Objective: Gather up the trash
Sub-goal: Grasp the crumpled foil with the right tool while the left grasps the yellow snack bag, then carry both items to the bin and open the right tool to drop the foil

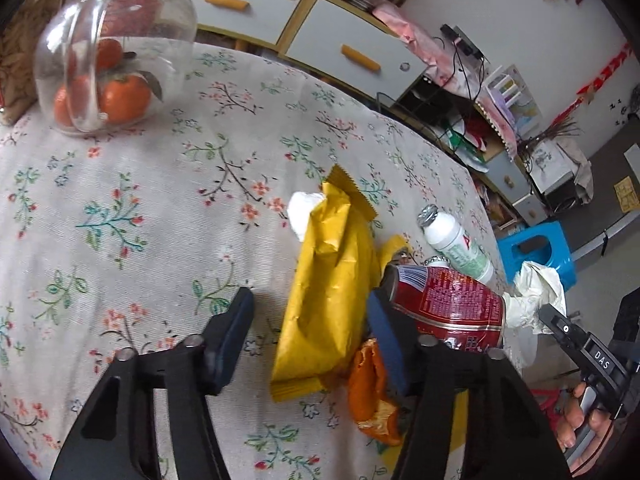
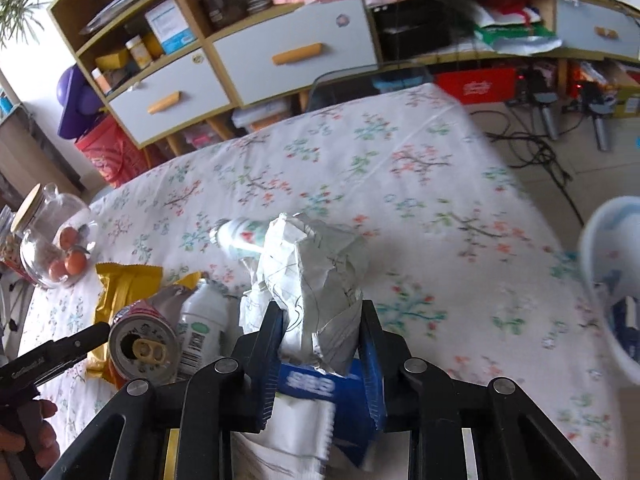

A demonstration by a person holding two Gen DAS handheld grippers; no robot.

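Note:
My left gripper (image 1: 310, 316) is open, its jaws either side of a yellow snack wrapper (image 1: 328, 292) on the floral tablecloth. A crushed red can (image 1: 448, 308) lies against its right finger. Orange peel (image 1: 372, 392) lies below the wrapper. A white bottle (image 1: 456, 244) and a white tissue (image 1: 302, 210) lie nearby. My right gripper (image 2: 322, 316) is shut on a crumpled white paper (image 2: 316, 276), held above the table. The can (image 2: 142, 348), a white bottle (image 2: 202, 328) and the wrapper (image 2: 124, 284) lie to its left. The crumpled paper (image 1: 536, 296) also shows in the left wrist view.
A glass jar with oranges (image 1: 112, 56) stands at the table's far left. A blue stool (image 1: 536, 252) stands on the floor beyond the table edge. A white bin rim (image 2: 612, 280) is at the right. Cabinets (image 2: 248, 60) with drawers line the wall behind.

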